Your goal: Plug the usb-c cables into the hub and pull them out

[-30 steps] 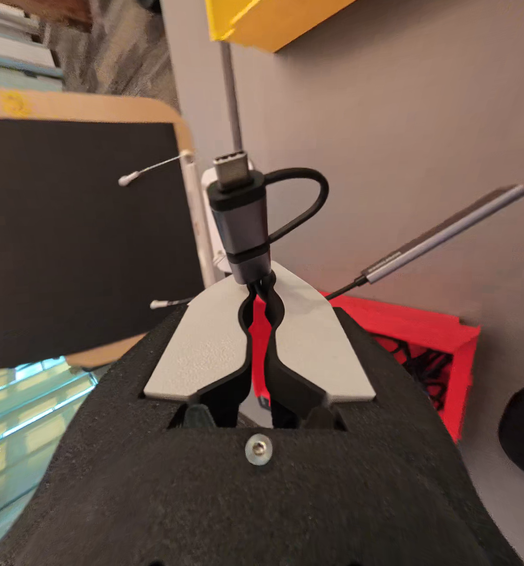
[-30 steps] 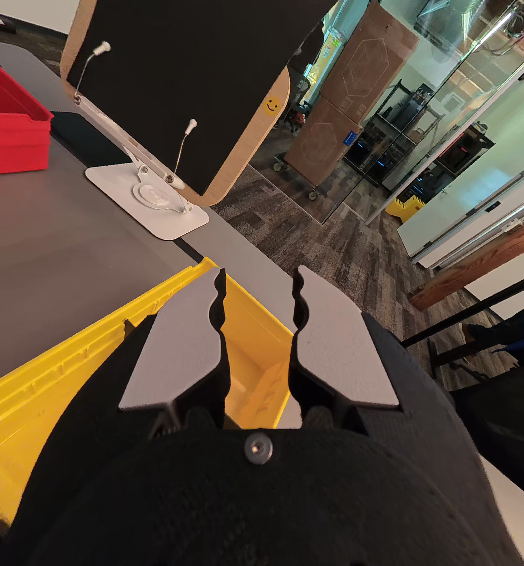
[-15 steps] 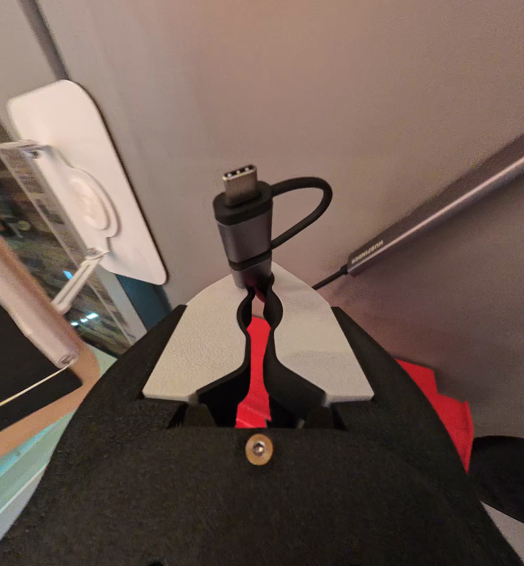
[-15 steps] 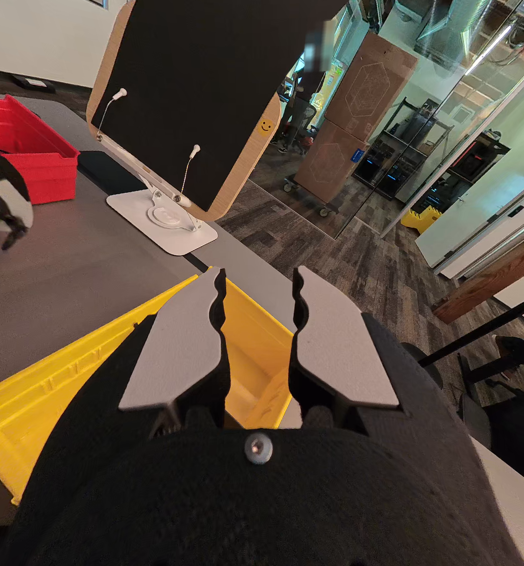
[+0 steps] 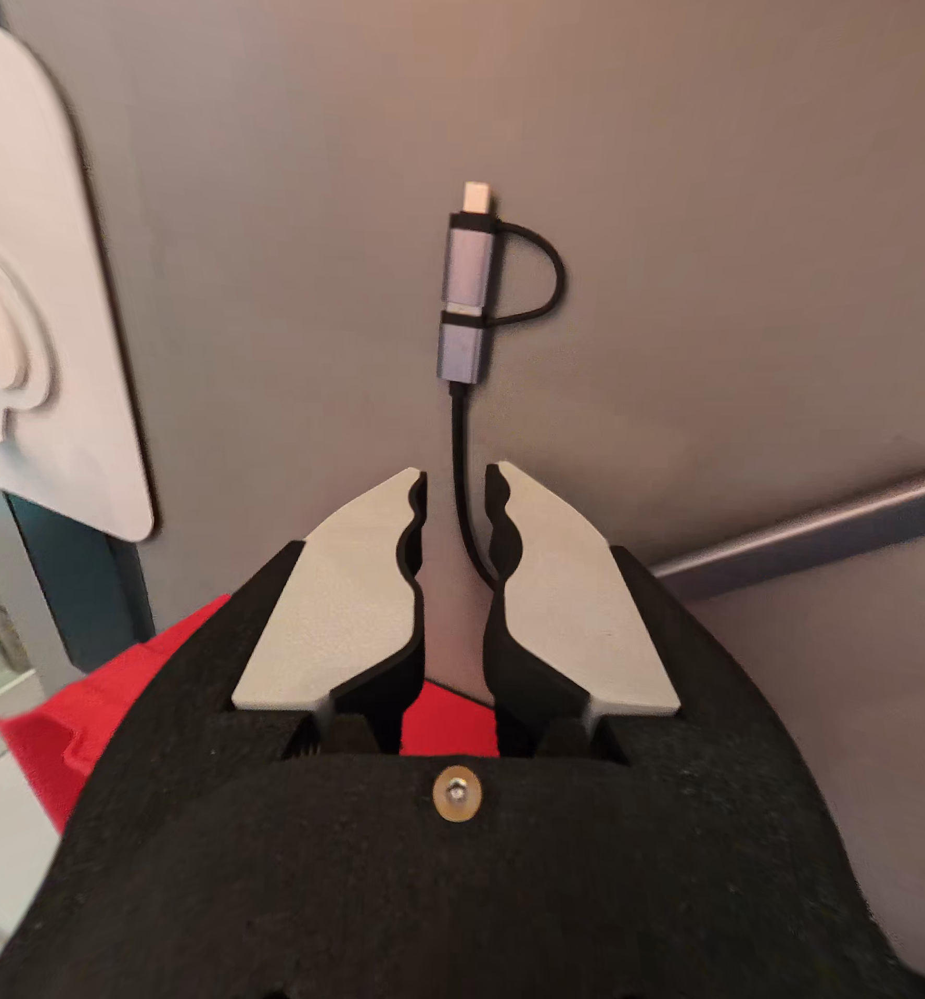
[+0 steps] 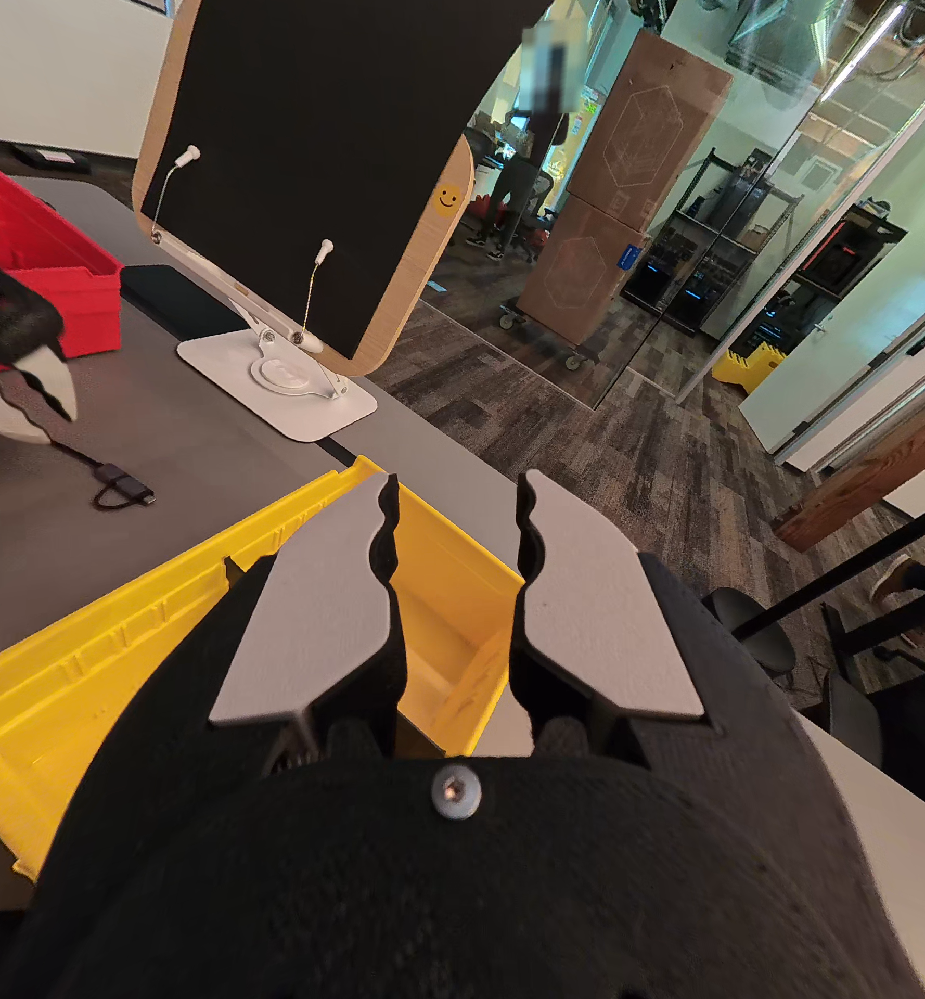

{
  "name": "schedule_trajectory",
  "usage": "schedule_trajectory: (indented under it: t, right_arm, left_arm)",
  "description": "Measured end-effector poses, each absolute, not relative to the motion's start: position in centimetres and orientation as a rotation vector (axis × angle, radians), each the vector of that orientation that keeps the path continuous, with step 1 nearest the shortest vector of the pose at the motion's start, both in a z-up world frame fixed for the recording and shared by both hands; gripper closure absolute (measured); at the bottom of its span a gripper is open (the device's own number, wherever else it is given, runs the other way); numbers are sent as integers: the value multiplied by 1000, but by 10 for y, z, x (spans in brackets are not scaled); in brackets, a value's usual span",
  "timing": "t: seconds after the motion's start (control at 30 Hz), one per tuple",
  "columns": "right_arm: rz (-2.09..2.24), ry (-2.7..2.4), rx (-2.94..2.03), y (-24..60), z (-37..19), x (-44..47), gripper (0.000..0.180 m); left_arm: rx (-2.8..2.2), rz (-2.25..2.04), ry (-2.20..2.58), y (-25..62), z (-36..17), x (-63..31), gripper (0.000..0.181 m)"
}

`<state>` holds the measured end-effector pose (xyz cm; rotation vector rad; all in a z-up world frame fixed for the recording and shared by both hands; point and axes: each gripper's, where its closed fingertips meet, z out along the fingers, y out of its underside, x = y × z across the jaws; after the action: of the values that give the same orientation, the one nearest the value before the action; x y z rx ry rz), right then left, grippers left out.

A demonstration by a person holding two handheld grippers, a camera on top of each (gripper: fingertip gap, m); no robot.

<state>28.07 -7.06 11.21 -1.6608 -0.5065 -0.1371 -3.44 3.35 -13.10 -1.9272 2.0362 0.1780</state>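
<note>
A black cable with a grey USB-C plug (image 5: 467,292) lies flat on the grey table (image 5: 720,216); its cord runs back between my left gripper's fingers. My left gripper (image 5: 454,475) is open and holds nothing, just behind the plug. The grey hub (image 5: 806,535) lies to the right of it. In the right wrist view the same plug (image 6: 125,486) lies on the table in front of the left gripper (image 6: 44,400). My right gripper (image 6: 454,486) is open and empty above a yellow bin (image 6: 125,621).
A red bin (image 6: 44,270) stands at the far left, also under my left gripper (image 5: 98,719). A white stand base (image 6: 282,378) carries a black board (image 6: 314,162) at the table's far edge. Past the table edge lie floor, cardboard boxes and glass walls. The gap from one gripper's tips to the other's is roughly 40 centimetres. Measured from the fingertips, the grey hub (image 5: 806,535) is 10 centimetres or so from the left gripper and 40 centimetres from the right.
My left gripper lowered the cable to the table, opened and let it go; the plug now lies flat. My right gripper stayed open above the yellow bin, its view shifting slightly.
</note>
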Motion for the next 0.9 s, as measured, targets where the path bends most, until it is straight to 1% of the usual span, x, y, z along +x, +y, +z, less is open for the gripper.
schedule_trajectory:
  t: [0.07, 0.17, 0.23, 0.3, 0.37, 0.43, 0.57, 0.63, 0.7, 0.77, 0.83, 0.9]
  right_arm:
    - [-130, -504, -1656, -70, 113, 280, 137]
    - [-141, -516, -1662, -69, 112, 277, 137]
    - [-166, -525, -1675, -68, 110, 277, 137]
    - [-181, -531, -1683, -66, 109, 276, 137]
    - [-182, -535, -1690, -65, 108, 275, 136]
    - [-184, -538, -1698, -63, 106, 274, 136]
    - [-200, -544, -1729, -58, 99, 274, 136]
    - [-203, -552, -1741, -56, 96, 272, 136]
    - [-213, -560, -1756, -53, 93, 272, 136]
    - [-223, -573, -1774, -51, 89, 271, 136]
    - [-240, -585, -1793, -49, 84, 270, 136]
    - [-255, -604, -1811, -47, 80, 269, 136]
  left_arm:
    - [-1896, 81, 1943, 27, -99, -35, 161]
    - [-1826, -47, 1763, 18, -35, -54, 161]
    - [-1855, -62, 1676, 15, -4, -91, 158]
    - [-1894, 47, 1603, 23, 12, -144, 158]
    - [-1941, 197, 1551, 34, 15, -203, 158]
    - [-2011, 292, 1521, 39, 7, -254, 158]
    - [-2163, 242, 1445, 38, -26, -309, 155]
    - [-2174, 267, 1416, 43, -39, -323, 153]
    - [-2204, 234, 1391, 45, -50, -327, 159]
    - [-2253, 188, 1402, 41, -58, -326, 160]
    - [-2254, 234, 1395, 42, -55, -328, 159]
    - [-2206, 185, 1387, 40, -46, -317, 156]
